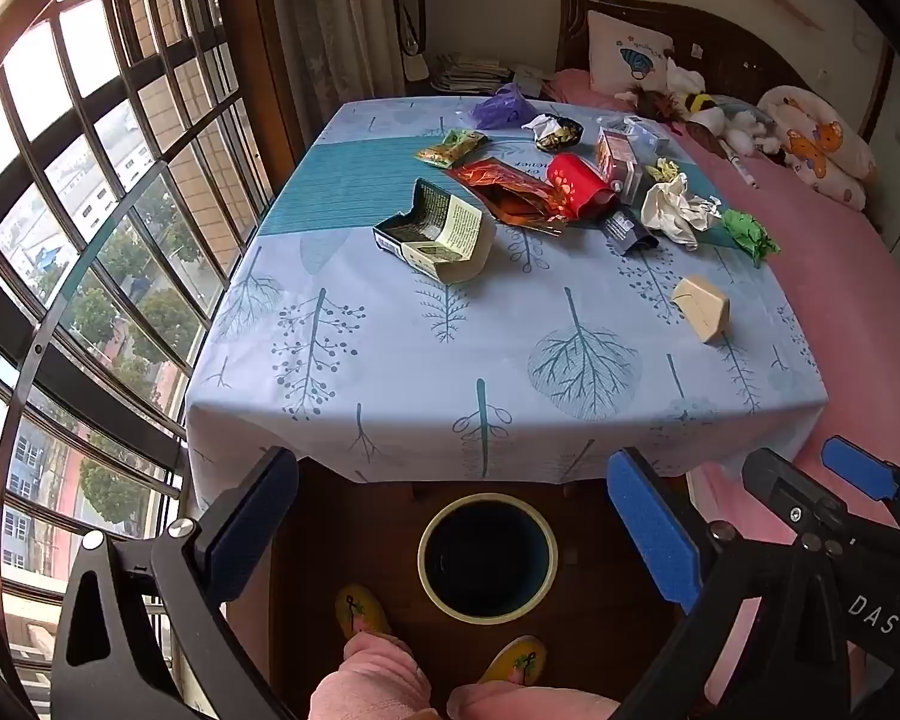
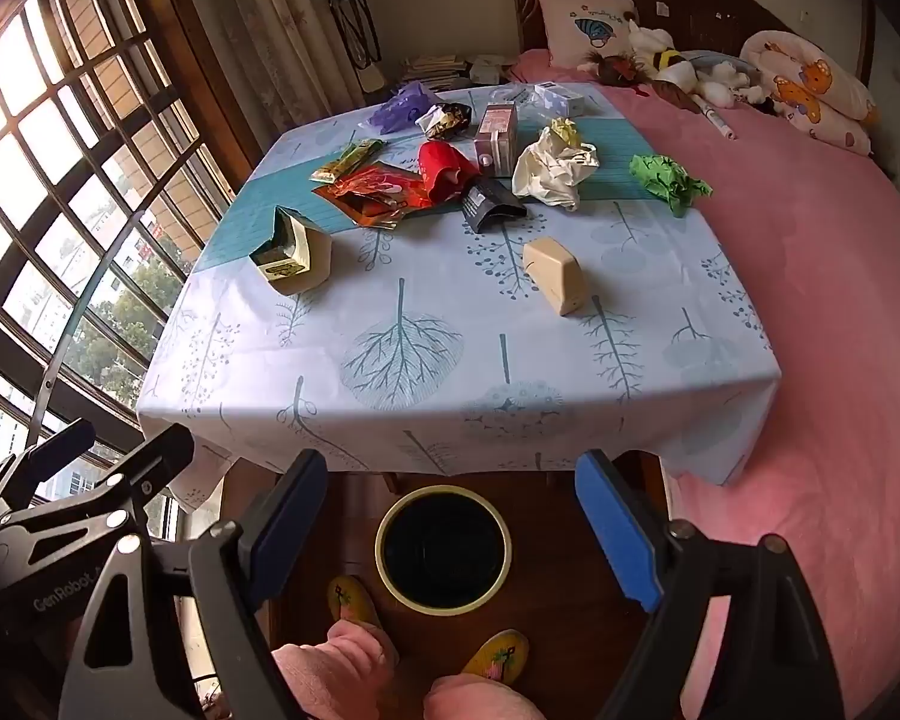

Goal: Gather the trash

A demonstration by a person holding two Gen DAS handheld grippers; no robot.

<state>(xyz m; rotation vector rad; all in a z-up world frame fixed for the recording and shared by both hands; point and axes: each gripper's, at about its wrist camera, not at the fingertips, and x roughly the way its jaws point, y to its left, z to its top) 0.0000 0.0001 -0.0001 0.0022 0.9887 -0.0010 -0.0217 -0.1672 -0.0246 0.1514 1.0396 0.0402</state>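
Right wrist: beige box point(image 2: 555, 283) long axis slants near-right, far-left.

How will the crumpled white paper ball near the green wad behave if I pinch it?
The crumpled white paper looks loose and airy, so it will probably squash and weigh little. Its irregular folds suggest it won't roll, though a push may skid it.

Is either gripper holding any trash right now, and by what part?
No. The left gripper and right gripper are both open and empty, above the bin.
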